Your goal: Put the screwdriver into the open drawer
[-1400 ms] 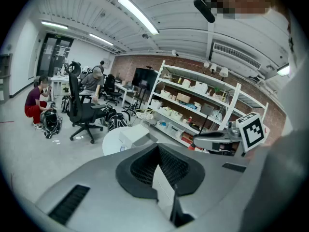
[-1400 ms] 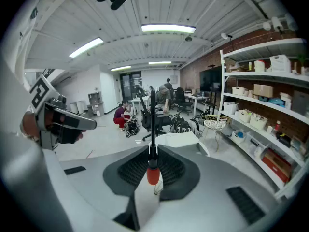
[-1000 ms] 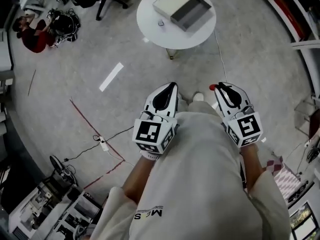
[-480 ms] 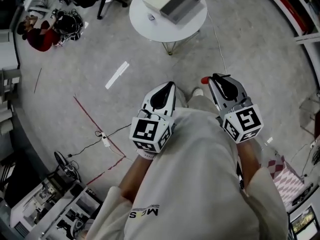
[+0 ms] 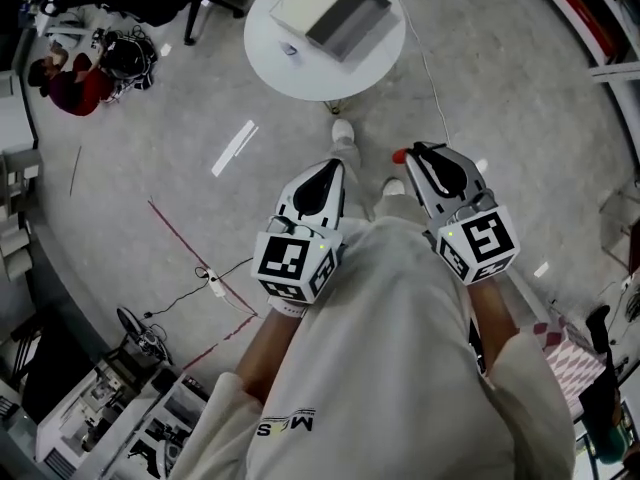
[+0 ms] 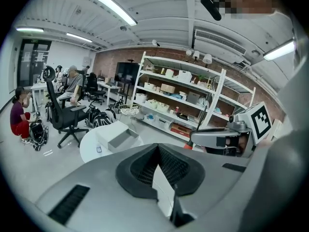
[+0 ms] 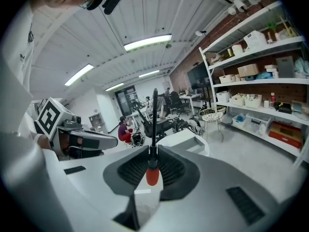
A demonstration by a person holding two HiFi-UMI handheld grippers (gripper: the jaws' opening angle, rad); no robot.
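My right gripper [image 5: 424,160] is shut on the screwdriver, whose red handle end [image 5: 399,155] sticks out to the left of the jaws. In the right gripper view the red handle [image 7: 152,174] sits between the jaws and the dark shaft [image 7: 154,115] points up and away. My left gripper [image 5: 324,176] is shut with nothing in it; its jaws [image 6: 157,148] meet. Both are held at waist height in front of the person's body. Ahead stands a round white table [image 5: 365,63] that carries a white box with an open grey drawer [image 5: 340,18], which also shows as the drawer [image 6: 119,138] and the drawer [image 7: 195,142].
A small object [image 5: 290,49] lies on the table beside the box. A person in red [image 5: 62,83] crouches at the far left near an office chair [image 6: 63,115]. Shelving [image 6: 183,100] lines the right wall. A cable [image 5: 205,280] and red tape cross the floor.
The person has stepped toward the table: a foot now shows ahead, the table has slid up and left in the head view, and both grippers have shifted slightly upward, still shut.
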